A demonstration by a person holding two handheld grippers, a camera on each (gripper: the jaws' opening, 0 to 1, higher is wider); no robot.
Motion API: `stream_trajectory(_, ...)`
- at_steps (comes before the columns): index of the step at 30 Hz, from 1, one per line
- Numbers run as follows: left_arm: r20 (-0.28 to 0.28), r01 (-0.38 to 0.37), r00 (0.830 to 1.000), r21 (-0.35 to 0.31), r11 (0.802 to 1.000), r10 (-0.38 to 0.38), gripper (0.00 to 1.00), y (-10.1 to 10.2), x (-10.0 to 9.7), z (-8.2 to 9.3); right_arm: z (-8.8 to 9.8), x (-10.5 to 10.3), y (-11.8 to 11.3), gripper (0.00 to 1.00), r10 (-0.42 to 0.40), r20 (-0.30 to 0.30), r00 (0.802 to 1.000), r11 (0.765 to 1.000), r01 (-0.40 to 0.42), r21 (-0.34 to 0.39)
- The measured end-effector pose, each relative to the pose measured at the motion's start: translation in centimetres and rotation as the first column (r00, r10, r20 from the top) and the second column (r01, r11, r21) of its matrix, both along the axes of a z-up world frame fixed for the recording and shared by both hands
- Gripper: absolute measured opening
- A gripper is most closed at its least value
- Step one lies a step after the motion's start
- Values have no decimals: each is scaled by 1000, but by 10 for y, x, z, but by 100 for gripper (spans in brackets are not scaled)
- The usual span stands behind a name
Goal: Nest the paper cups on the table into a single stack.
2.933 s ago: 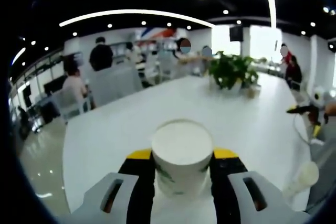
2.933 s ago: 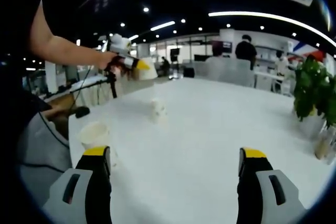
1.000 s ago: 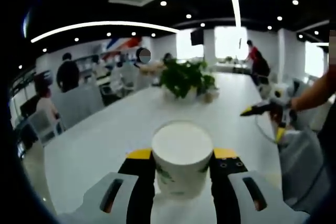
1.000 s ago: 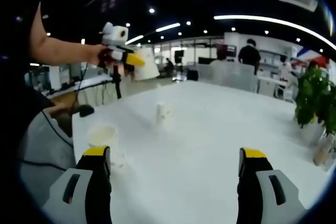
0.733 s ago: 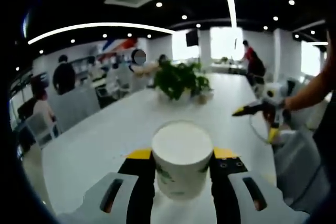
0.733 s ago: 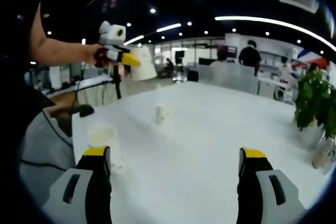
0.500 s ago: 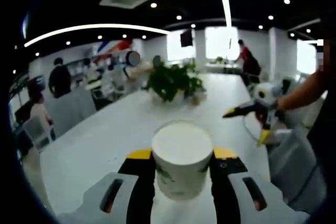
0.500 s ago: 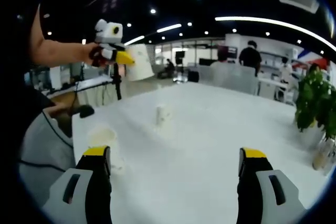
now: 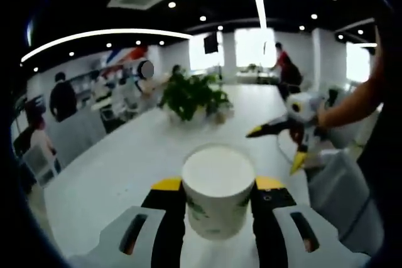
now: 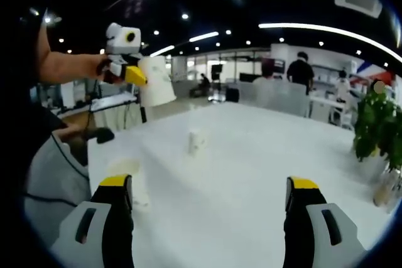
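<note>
My left gripper (image 9: 218, 200) is shut on a white paper cup (image 9: 217, 187) with green print, held up above the white table (image 9: 125, 167). In the right gripper view that same left gripper (image 10: 133, 73) shows at the upper left, with the held cup (image 10: 156, 81) hanging off its yellow tips. My right gripper (image 10: 209, 186) stands open over the table, nothing between its jaws. A small paper cup (image 10: 196, 142) stands mid-table ahead of it. Another cup (image 10: 124, 168) sits just past its left jaw. The right gripper (image 9: 284, 142) shows open at the right of the left gripper view.
A potted plant (image 9: 190, 95) stands on the table's far part, also the plant (image 10: 375, 123) at the right edge. A person's forearm (image 10: 69, 66) reaches in from the left. Chairs and several people are beyond the table. A cable and bag (image 10: 94, 135) lie off the table's left end.
The left gripper view has swung, so plant and right gripper sit further left and closer. In the right gripper view the left gripper and its cup have shifted left. The right gripper stays open.
</note>
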State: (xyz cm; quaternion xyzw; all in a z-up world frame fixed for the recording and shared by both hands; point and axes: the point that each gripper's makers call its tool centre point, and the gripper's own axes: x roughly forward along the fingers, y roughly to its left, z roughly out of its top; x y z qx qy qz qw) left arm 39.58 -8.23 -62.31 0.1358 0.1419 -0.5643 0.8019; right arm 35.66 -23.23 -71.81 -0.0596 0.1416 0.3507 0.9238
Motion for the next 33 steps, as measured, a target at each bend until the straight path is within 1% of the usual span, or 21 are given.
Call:
stream_trajectory(3,-6,6,1000,-4,1000,-6,39,-2,-7,2,0,-1,0,100,4,6,1000,1000,-3,-19)
stream_trajectory(6,-11,11,1000,-24,1000,-11,39,-4,-16,7,2,-1,0,100,1,11,1000,1000,-1,-9)
stream_trajectory(12,-18,7,1000,-48,999,-8,39,-6,-25,13,8,-4,4,100,12,31,999,1000,-12,3)
stream_trajectory(20,10,38,999,-55,998,-38,39,-12,-44,21,20,-9,11,99,33,56,998,999,-34,15)
stream_trajectory(25,23,83,996,-65,994,-82,39,-13,-60,25,28,-16,14,97,48,58,997,998,-50,24)
stream_trajectory(28,13,84,996,-83,993,-83,39,-16,-66,27,32,-19,16,97,59,62,996,998,-61,27)
stream_trajectory(33,20,113,993,-46,992,-113,39,-21,-81,21,40,-22,19,96,63,73,995,997,-66,37)
